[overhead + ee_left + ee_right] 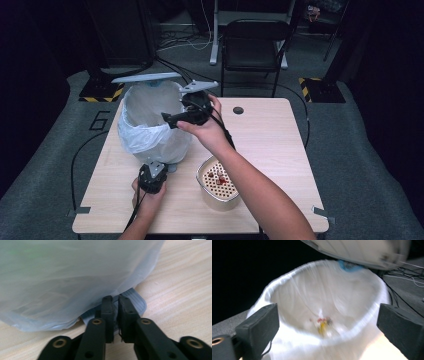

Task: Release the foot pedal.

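Note:
A small bin [150, 130] lined with a white bag stands at the table's back left, its grey lid [145, 77] raised. My left gripper [162, 170] is at the bin's foot; its jaws stand nearly together, tips resting on the grey pedal [136, 302] that pokes out under the bag [75, 277]. My right gripper [170, 119] hovers at the bin's right rim, pointing into it, jaws wide open [328, 316] with nothing between them. Blurred red and yellow bits [323, 325] lie at the bottom of the bag.
A cream pot with a perforated insert [210, 192] holding a few red bits [219, 177] stands at the table's front centre, under my right forearm. A cable hole [238, 110] is near the back edge. A black chair [255, 45] stands behind the table.

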`<state>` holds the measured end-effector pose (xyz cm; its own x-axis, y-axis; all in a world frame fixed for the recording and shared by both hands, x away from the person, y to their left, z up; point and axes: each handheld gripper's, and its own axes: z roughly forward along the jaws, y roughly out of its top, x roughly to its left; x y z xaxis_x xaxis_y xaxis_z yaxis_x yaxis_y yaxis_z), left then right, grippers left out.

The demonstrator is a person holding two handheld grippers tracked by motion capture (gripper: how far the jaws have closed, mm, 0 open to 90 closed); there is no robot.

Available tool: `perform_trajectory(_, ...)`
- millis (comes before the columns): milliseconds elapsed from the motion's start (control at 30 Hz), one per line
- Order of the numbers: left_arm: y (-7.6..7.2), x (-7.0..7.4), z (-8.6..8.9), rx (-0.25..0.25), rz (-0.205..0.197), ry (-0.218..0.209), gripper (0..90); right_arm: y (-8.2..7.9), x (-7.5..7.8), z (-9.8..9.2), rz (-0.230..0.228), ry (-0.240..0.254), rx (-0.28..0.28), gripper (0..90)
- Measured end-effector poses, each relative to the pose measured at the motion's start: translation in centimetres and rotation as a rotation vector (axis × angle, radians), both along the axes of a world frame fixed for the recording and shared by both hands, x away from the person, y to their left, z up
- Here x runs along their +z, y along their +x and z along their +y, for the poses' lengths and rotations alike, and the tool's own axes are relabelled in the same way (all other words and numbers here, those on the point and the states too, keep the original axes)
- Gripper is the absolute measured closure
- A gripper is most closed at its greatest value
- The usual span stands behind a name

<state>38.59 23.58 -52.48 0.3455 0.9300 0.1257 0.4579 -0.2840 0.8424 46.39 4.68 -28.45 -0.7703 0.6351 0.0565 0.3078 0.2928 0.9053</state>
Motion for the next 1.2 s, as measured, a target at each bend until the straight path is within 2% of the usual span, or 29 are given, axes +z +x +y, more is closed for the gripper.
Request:
perform_trajectory(33,0.0,0.0,0.1,0.008,-0.004,-0.007,79.3,-0.4,-0.1,-1.2,0.012,-0.012,-0.008,5.9)
perform_trajectory(67,0.1,0.0,0.3,0.003,0.004,-0.009,75.4,-0.7,-0.2,-2.1,0.005,-0.015,-0.009,7.6)
perform_trajectory(100,0.1,0.0,0.4,0.014,-0.015,0.0,70.8,-0.9,-0.3,-2.8,0.002,-0.02,-0.021,8.4)
perform_trajectory(133,0.1,0.0,0.5,0.02,-0.009,-0.007,66.1,-1.1,-0.5,-3.5,0.004,-0.02,-0.027,8.6)
perform_trajectory(200,0.2,-0.1,0.7,0.026,0.007,-0.046,58.4,-1.6,-0.9,-5.0,0.001,-0.013,-0.03,9.8)
perform_trajectory(267,0.3,0.1,0.9,0.018,0.003,-0.032,54.8,-2.1,-1.4,-6.5,-0.001,0.003,-0.028,12.4)
perform_trajectory(300,0.3,0.5,0.9,0.001,0.015,-0.018,53.0,-2.6,-1.9,-7.9,0.0,0.011,-0.038,13.5)
perform_trajectory(367,0.3,0.7,0.7,-0.028,0.028,-0.057,41.6,-2.9,-2.2,-8.8,-0.009,0.006,-0.051,13.9)
perform_trajectory(400,0.3,1.0,0.8,-0.046,0.023,-0.03,40.7,-3.0,-2.4,-9.3,-0.006,-0.001,-0.057,14.0)
perform_trajectory(467,-0.2,1.4,0.7,-0.072,0.027,-0.077,40.2,-3.4,-2.9,-10.6,-0.015,-0.019,-0.082,14.6)
perform_trajectory(600,-0.8,2.1,0.6,-0.122,0.063,-0.111,39.6,-4.0,-3.6,-12.7,-0.023,-0.043,-0.093,17.5)
perform_trajectory(733,-1.2,2.5,1.2,-0.161,0.105,-0.128,39.4,-4.8,-4.2,-14.3,-0.032,-0.054,-0.113,19.1)
perform_trajectory(867,-1.6,2.5,1.8,-0.174,0.123,-0.126,39.4,-5.7,-4.7,-15.6,-0.055,-0.094,-0.133,20.8)
perform_trajectory(933,-2.0,2.6,2.1,-0.184,0.153,-0.129,39.4,-6.1,-4.9,-16.3,-0.055,-0.088,-0.142,21.2)
perform_trajectory(1033,-2.5,2.6,2.7,-0.189,0.16,-0.125,39.4,-6.5,-5.5,-17.4,-0.058,-0.09,-0.164,22.0)
perform_trajectory(1200,-3.3,2.6,3.8,-0.196,0.152,-0.121,39.6,-6.8,-6.7,-19.1,-0.032,-0.08,-0.21,22.5)
